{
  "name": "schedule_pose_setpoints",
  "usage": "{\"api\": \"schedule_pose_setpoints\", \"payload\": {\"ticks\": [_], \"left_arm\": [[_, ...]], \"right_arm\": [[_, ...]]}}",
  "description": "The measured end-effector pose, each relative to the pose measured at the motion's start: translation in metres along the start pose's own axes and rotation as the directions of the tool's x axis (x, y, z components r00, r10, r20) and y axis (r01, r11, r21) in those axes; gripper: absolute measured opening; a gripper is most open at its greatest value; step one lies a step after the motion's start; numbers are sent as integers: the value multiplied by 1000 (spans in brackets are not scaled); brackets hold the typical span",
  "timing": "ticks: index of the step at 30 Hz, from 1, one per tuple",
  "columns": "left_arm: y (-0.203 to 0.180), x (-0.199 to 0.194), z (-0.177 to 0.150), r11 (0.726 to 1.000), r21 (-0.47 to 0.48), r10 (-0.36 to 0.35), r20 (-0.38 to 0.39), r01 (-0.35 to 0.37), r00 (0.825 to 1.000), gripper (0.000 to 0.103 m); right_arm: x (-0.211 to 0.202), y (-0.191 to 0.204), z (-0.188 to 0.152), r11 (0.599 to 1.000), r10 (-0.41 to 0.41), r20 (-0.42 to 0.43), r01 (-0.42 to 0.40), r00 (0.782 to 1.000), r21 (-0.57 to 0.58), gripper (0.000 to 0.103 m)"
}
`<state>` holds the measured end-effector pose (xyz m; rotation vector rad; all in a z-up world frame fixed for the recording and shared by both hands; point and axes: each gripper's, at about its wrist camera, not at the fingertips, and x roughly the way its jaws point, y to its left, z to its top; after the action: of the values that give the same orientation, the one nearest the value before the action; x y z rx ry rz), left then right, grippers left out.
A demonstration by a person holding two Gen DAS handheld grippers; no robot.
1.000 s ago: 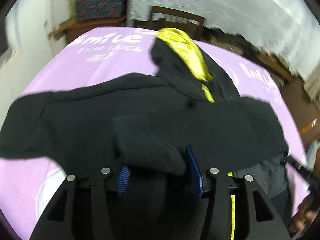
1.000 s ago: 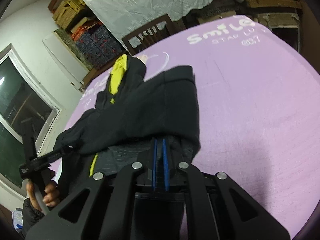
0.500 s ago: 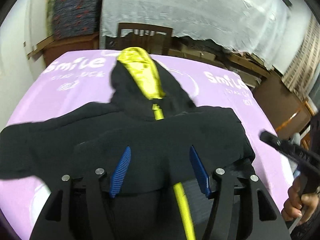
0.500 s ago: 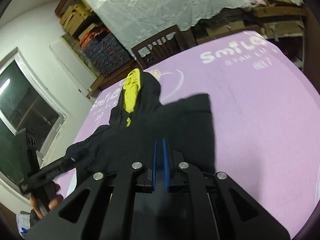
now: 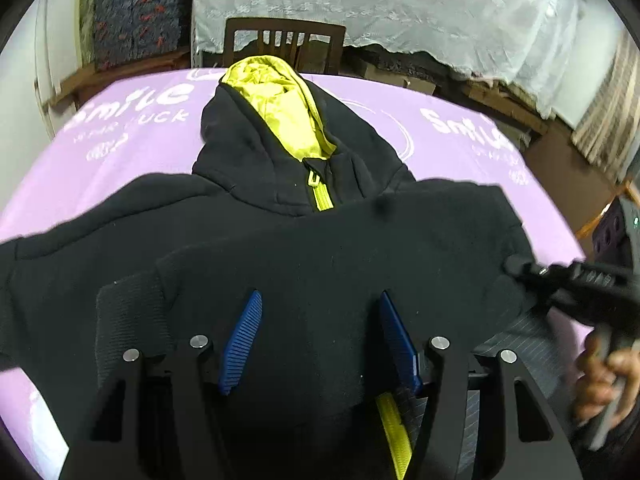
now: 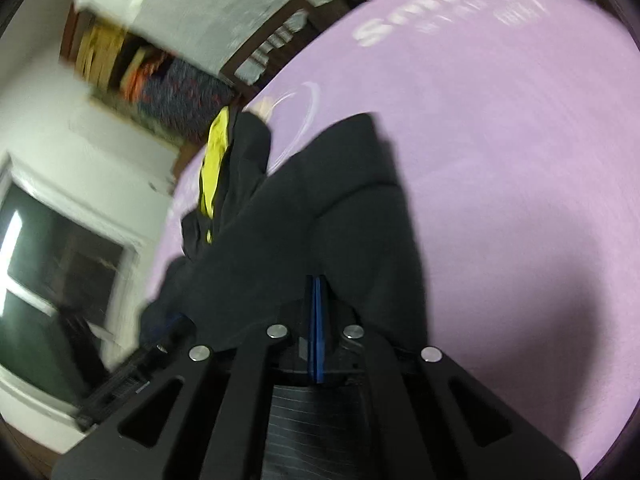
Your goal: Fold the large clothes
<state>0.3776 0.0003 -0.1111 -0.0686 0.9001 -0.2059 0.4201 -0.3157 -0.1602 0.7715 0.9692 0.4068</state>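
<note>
A black hoodie (image 5: 320, 248) with a yellow hood lining (image 5: 280, 108) and yellow zipper lies on the purple table cover (image 5: 100, 152), hood at the far side. A sleeve is folded across its chest. My left gripper (image 5: 318, 304) is open just above the folded sleeve, and nothing is between its blue pads (image 5: 242, 340). My right gripper (image 6: 316, 284) is shut on the hoodie's right edge (image 6: 352, 216); it also shows at the right of the left wrist view (image 5: 516, 266).
A wooden chair (image 5: 282, 44) stands behind the table's far edge, in front of a white lace cloth (image 5: 400, 4). Stacked boxes (image 5: 136, 12) fill shelves at the back left. A window (image 6: 44, 280) is on the left wall. Bare purple cover (image 6: 500, 160) stretches to the right.
My left gripper opened, let go of the sleeve cuff and left it folded across the chest. My right gripper stayed shut on the hoodie and tilted; its view is blurred.
</note>
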Motion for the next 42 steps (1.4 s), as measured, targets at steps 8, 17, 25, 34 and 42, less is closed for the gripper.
{"api": "schedule_pose_setpoints", "payload": {"ticks": [8, 17, 25, 34, 42], "left_arm": [[5, 0, 1, 999, -31, -26, 7, 26, 1000, 61], [5, -1, 1, 998, -49, -35, 15, 36, 999, 61], [15, -4, 3, 994, -88, -68, 2, 68, 998, 62], [121, -87, -23, 956, -294, -1, 17, 6, 1000, 69], [264, -175, -96, 777, -624, 148, 52, -84, 988, 71]], "right_arm": [[-40, -17, 3, 996, -67, 121, 58, 990, 73, 2], [9, 30, 28, 981, -172, 89, 179, 981, -79, 0], [-31, 11, 8, 958, -284, 158, 288, 946, 2, 4], [-81, 80, -71, 989, -79, 164, 98, 983, -114, 15], [-67, 145, -133, 978, 35, 80, -17, 996, -210, 28]]}}
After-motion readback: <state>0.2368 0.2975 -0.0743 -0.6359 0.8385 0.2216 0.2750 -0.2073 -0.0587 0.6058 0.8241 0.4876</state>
